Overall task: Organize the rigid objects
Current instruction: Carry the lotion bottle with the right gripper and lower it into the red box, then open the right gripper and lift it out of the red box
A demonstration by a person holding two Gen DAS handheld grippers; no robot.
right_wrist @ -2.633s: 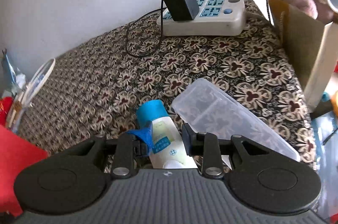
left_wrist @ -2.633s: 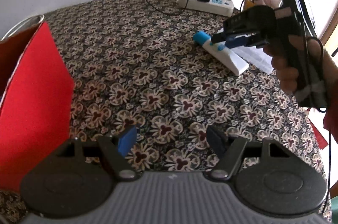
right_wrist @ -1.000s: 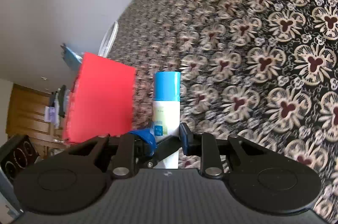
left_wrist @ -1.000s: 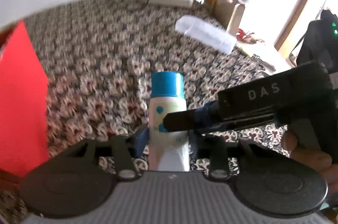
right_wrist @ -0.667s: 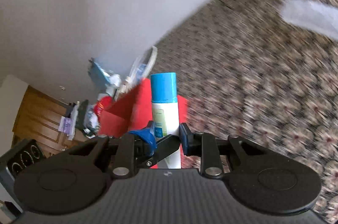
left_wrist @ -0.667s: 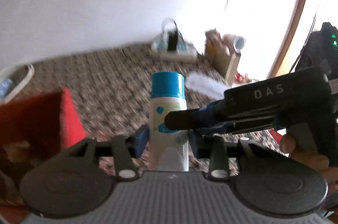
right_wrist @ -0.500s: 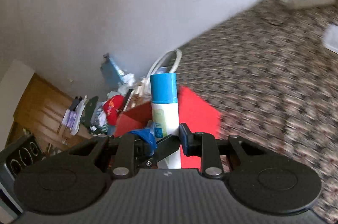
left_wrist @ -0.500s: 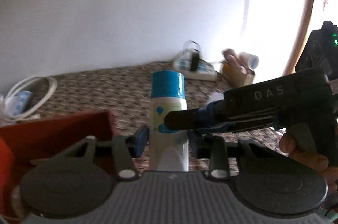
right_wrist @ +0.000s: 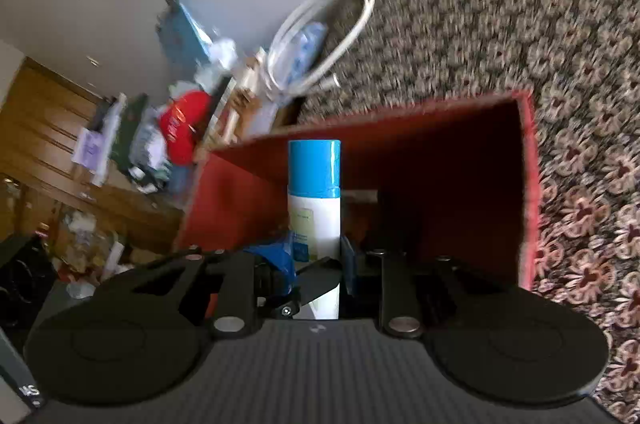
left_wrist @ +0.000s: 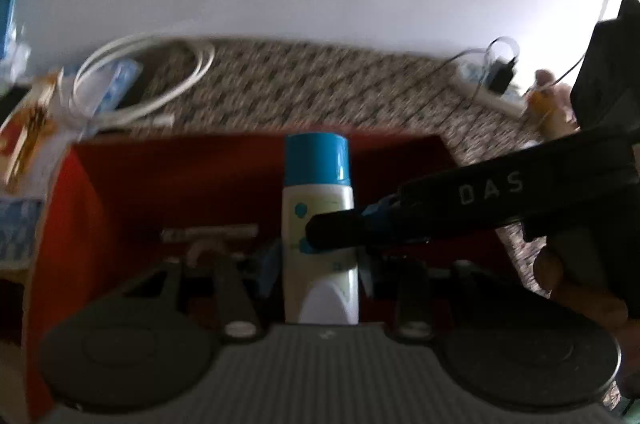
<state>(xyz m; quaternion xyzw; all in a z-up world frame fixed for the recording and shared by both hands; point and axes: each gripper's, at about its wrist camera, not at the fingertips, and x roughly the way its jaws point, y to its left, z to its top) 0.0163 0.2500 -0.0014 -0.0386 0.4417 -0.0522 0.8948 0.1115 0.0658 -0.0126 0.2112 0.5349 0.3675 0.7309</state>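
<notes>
Holding white plastic bottle with blue cap (left_wrist: 318, 220) above open red box (right_wrist: 530, 183) | my left hand-held gripper (left_wrist: 318, 264) and right hand-held gripper (right_wrist: 318, 256) both pinch it | long axis points forward along fingers, box directly ahead.

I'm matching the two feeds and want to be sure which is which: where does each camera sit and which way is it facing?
Left wrist: sits on the left gripper, facing along its fingers over the red box toward the wall; the right gripper and the right hand enter from the right.
Right wrist: sits on the right gripper, looking down into the red box on the patterned cloth.
Shared: both grip the blue-capped bottle above the box; both show the white cable coil.
</notes>
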